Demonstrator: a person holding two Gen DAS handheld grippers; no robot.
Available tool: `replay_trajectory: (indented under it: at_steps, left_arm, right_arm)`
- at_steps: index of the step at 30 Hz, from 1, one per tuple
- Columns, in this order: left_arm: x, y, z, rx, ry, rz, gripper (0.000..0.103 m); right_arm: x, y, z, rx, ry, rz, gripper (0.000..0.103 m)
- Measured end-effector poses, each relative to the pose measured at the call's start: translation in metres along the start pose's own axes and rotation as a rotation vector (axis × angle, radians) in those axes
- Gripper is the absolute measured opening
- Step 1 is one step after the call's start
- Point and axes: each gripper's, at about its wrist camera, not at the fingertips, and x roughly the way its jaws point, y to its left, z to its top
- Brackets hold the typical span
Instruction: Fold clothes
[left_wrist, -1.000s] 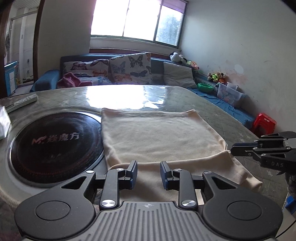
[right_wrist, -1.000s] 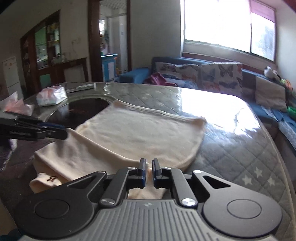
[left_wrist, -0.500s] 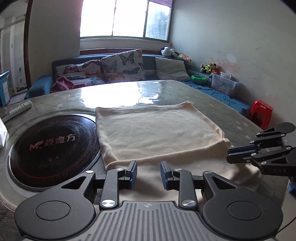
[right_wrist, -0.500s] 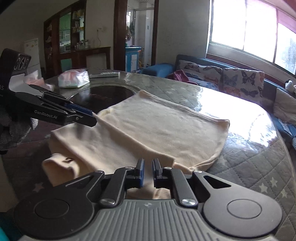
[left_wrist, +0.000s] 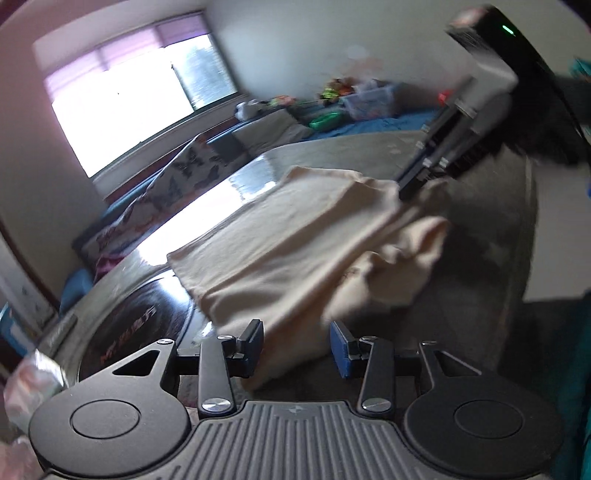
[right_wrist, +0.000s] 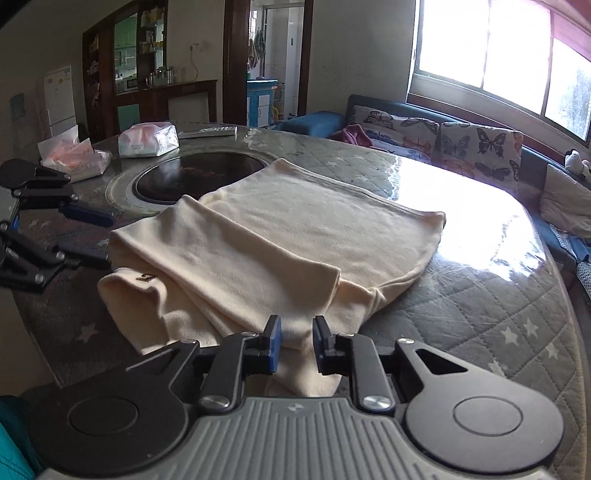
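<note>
A cream garment (right_wrist: 295, 236) lies partly folded on the round table (right_wrist: 498, 314), its near part doubled into a thick fold with a small dark label (right_wrist: 146, 277). My right gripper (right_wrist: 297, 345) is open at the garment's near edge, and a bunch of cloth sits low between its fingers. My left gripper (right_wrist: 86, 236) stands open just left of the fold's left end. In the tilted, blurred left wrist view the left gripper (left_wrist: 297, 349) is open over the garment (left_wrist: 295, 251), with the right gripper (left_wrist: 424, 177) at the cloth's far corner.
A black round glass plate (right_wrist: 195, 177) is set in the table's middle, partly under the garment. Two tissue packs (right_wrist: 147, 140) and a remote (right_wrist: 210, 132) lie beyond it. A sofa with butterfly cushions (right_wrist: 424, 129) runs under the window. The table's edge is close below both grippers.
The right gripper has gone from nearly shut to open. The left gripper has opened wider, and its view has tilted and swung. The garment's near fold now lies bunched.
</note>
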Motion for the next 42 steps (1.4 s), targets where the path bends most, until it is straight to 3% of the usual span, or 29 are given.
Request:
replay_trajectory:
  at_steps: [7,9,12,18,24,29,31,34,37,40,42]
  left_arm:
    - [0.012,-0.023,0.003,0.072,-0.062,-0.020,0.041]
    - [0.017,-0.024,0.005,0.066,-0.074,-0.024,0.025]
    - [0.019,-0.016,0.009,0.035,-0.094,-0.030,0.010]
    - [0.024,0.019,0.029,-0.119,-0.115,-0.049,0.008]
    - [0.034,0.041,0.043,-0.212,-0.113,-0.083,0.008]
    - [0.043,0.051,0.043,-0.256,-0.094,-0.094,0.008]
    - [0.043,0.053,0.039,-0.261,-0.093,-0.098,0.009]
    - [0.040,0.053,0.032,-0.260,-0.096,-0.105,0.013]
    - [0.031,0.046,0.021,-0.236,-0.099,-0.095,0.015]
    - [0.024,0.042,0.010,-0.234,-0.086,-0.079,0.029]
    - [0.020,0.038,0.002,-0.226,-0.074,-0.071,0.032]
  right_arm:
    - [-0.017,0.008,-0.010,-0.047,0.006,-0.015,0.034]
    - [-0.021,0.013,-0.014,-0.070,0.011,-0.012,0.036]
    - [-0.024,0.018,-0.017,-0.112,0.008,-0.017,0.047]
    - [-0.015,0.028,-0.016,-0.201,-0.028,-0.010,0.057]
    - [-0.007,0.038,-0.015,-0.291,-0.064,-0.004,0.057]
    - [0.011,0.039,-0.008,-0.331,-0.072,0.005,0.044]
    - [0.019,0.034,-0.003,-0.318,-0.059,0.017,0.028]
    - [0.023,0.023,0.004,-0.267,-0.034,0.049,0.014]
    - [0.025,0.015,0.012,-0.214,-0.014,0.074,0.010]
    - [0.025,0.008,0.020,-0.174,-0.011,0.092,0.010]
    - [0.024,0.003,0.026,-0.147,-0.011,0.103,0.010]
